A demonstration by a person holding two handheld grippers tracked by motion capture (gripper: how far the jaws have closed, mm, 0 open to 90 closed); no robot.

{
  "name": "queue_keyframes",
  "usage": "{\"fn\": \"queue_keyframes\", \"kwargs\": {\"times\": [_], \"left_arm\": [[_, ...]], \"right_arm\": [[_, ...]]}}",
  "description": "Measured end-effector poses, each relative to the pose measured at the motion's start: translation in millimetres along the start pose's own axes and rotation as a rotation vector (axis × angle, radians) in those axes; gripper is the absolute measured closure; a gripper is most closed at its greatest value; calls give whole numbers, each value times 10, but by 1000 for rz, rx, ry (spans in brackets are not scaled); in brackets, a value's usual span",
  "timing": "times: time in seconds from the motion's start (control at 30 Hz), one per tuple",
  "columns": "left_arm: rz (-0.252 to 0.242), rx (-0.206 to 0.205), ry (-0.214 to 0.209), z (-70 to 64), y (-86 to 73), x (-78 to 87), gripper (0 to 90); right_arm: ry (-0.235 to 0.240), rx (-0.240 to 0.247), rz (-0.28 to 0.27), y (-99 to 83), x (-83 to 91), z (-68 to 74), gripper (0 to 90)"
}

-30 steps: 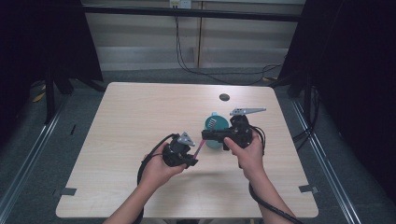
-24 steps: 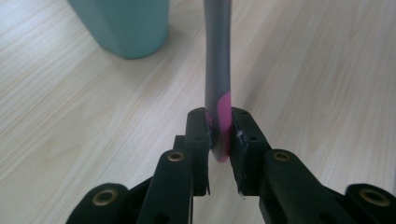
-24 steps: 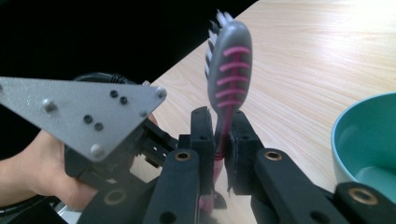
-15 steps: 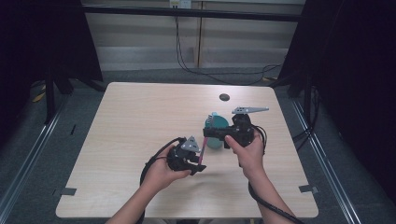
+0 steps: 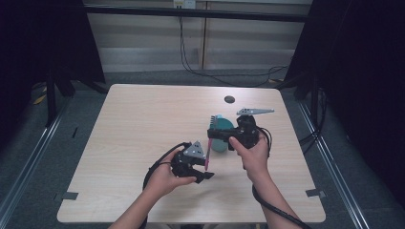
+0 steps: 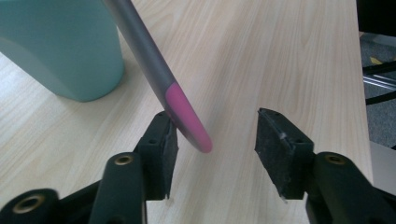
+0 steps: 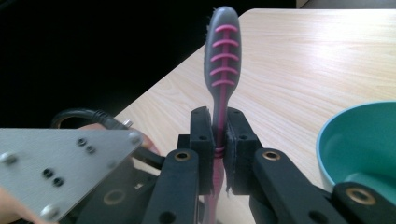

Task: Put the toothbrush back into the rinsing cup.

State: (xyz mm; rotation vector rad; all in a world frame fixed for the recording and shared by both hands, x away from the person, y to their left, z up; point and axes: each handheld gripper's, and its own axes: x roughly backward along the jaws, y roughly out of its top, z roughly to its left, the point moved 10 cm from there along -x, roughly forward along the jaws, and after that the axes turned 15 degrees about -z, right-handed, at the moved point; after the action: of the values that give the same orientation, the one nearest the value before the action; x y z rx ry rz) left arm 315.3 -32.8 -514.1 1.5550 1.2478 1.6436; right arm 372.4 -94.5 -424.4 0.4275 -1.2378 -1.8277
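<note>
Right gripper [image 7: 218, 140]: jaws clamped on the neck of a grey-and-pink plastic toothbrush [image 7: 223, 70], held above the light wood table [image 5: 143, 124] beside a teal plastic cup [image 6: 60, 46]. Left gripper [image 6: 212, 149]: jaws wide apart, gripping nothing; the toothbrush's pink handle tip hangs between them, just beside one pad.

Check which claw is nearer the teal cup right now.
Right. The right claw holds the toothbrush directly beside the teal cup, at its left rim. The left claw sits open lower on the table, nearer the person, by the toothbrush's pink handle tip.
</note>
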Motion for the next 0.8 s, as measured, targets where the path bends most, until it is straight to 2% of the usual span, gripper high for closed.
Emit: {"fn": "queue_keyframes", "kwargs": {"times": [0.07,0.17,0.27,0.37,0.53,0.8], "left_arm": [[-12,4,1,19,-10,20,451],[2,-12,25,85,-53,78,418],[11,-6,55,148,-102,123,359],[0,-10,67,193,-140,168,327],[22,-20,100,278,-237,255,279],[16,10,146,410,-385,400,218]], "right_arm": [[3,1,3,1,14,0,841],[2,2,-1,30,55,-11,842],[-4,1,-7,75,100,-25,842],[-12,10,-6,101,129,-40,842],[-22,21,-1,129,163,-61,842],[-39,33,4,171,214,-98,841]]}}
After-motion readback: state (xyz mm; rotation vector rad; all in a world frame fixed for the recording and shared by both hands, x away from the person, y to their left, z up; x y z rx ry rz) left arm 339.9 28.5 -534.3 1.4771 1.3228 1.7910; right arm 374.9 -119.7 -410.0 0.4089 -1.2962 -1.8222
